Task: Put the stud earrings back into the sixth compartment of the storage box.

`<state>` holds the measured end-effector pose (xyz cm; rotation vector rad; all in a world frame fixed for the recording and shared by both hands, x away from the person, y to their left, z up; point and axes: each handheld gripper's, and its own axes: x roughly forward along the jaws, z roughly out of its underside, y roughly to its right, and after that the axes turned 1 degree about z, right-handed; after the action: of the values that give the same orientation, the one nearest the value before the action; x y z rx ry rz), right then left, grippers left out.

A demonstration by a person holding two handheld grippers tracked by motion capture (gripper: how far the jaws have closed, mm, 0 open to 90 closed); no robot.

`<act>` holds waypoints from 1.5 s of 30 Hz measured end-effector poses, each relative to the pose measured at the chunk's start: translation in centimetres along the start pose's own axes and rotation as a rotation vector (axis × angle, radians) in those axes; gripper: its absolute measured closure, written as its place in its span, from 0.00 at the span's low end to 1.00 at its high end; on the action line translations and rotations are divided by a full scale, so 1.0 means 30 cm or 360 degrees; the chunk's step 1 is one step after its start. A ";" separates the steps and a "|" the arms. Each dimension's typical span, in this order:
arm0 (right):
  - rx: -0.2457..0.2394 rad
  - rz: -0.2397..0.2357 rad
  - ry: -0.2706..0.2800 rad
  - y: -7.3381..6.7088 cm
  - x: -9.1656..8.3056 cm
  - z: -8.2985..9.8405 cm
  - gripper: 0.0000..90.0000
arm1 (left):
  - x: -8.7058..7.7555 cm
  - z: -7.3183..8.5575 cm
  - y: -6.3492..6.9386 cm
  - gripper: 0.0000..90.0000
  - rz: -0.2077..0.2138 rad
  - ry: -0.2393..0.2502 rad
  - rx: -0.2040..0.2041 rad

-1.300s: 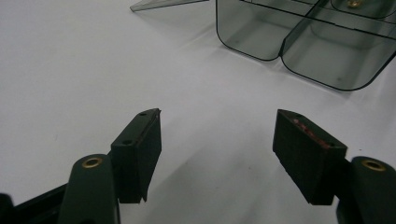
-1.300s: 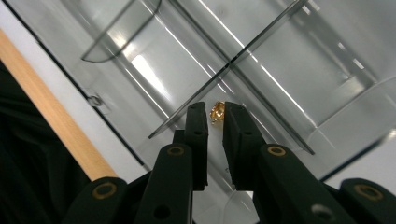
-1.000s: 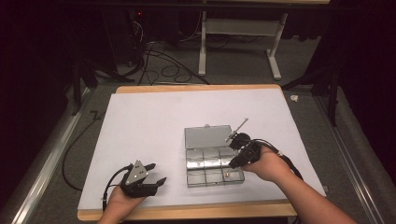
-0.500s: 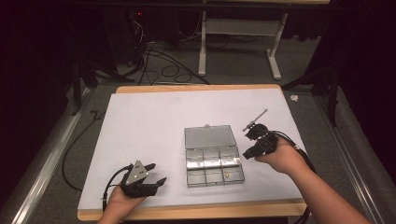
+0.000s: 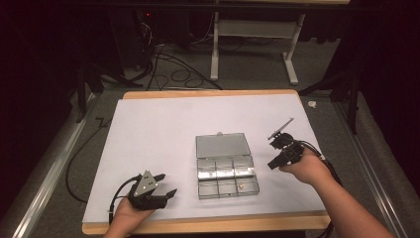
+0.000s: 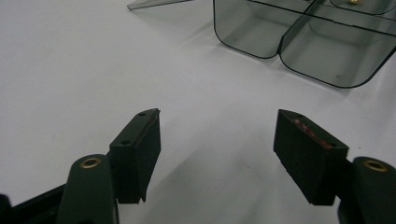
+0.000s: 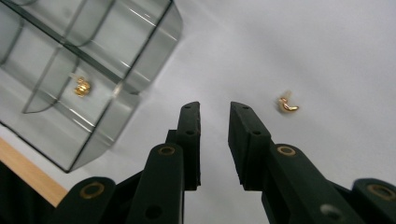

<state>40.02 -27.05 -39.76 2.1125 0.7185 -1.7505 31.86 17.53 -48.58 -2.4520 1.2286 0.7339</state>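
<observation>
A clear plastic compartment box (image 5: 225,166) lies mid-table with its lid (image 5: 221,145) folded back. A small gold piece (image 7: 82,87) rests in one of its compartments (image 5: 240,186). A second gold piece (image 7: 288,105) lies loose on the white sheet, just right of my right gripper's fingertips. My right gripper (image 5: 273,162) (image 7: 215,108) hovers over the sheet to the right of the box. Its jaws have just been opening and stand a narrow gap apart with nothing between them. My left gripper (image 5: 166,184) (image 6: 217,123) rests near the front left, open wide and empty, pointing at the box.
The white sheet (image 5: 163,124) covers most of the wooden table, whose front edge (image 5: 208,225) shows below it. Cables trail from both grippers. Beyond the table are a dark floor with cables and a white stand (image 5: 252,29).
My right gripper has moved rightward, from over the box's right side to the sheet beside it. The left gripper has stayed put.
</observation>
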 end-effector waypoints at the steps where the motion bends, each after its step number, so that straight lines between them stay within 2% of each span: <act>1: 0.0010 0.0007 -0.0002 0.006 0.006 0.002 0.82 | 0.000 0.000 0.000 0.36 0.0000 -0.0001 0.0000; 5: 0.0036 0.0030 -0.0028 0.038 0.026 0.006 0.78 | 0.000 0.000 0.000 0.36 0.0000 0.0000 0.0001; 13: 0.0096 0.0063 -0.0051 0.095 0.042 0.005 0.77 | 0.000 0.000 0.000 0.36 0.0003 -0.0001 0.0002; 20: 0.0118 0.0086 -0.0082 0.115 0.068 -0.012 0.77 | 0.000 0.000 0.000 0.36 0.0005 0.0000 0.0002; 21: 0.0159 0.0080 -0.0104 0.111 0.071 -0.014 0.77 | 0.000 0.000 0.000 0.36 0.0005 0.0000 0.0002; 22: 0.0118 0.0078 -0.0098 0.118 0.078 -0.017 0.77 | 0.000 0.000 0.000 0.36 0.0005 0.0000 0.0002; 30: 0.0134 0.0103 -0.0141 0.136 0.106 -0.034 0.76 | 0.000 0.000 0.000 0.36 0.0006 0.0001 0.0003; 37: 0.0163 0.0081 -0.0174 0.154 0.128 -0.044 0.77 | 0.000 0.000 -0.001 0.36 0.0008 0.0000 -0.0001; 45: 0.0128 0.0093 -0.0195 0.147 0.138 -0.051 0.83 | 0.000 0.000 0.000 0.36 0.0007 0.0000 0.0002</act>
<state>44.27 -29.12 -43.84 2.0336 0.5564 -1.8870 31.86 17.54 -48.58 -2.4490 1.2344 0.7337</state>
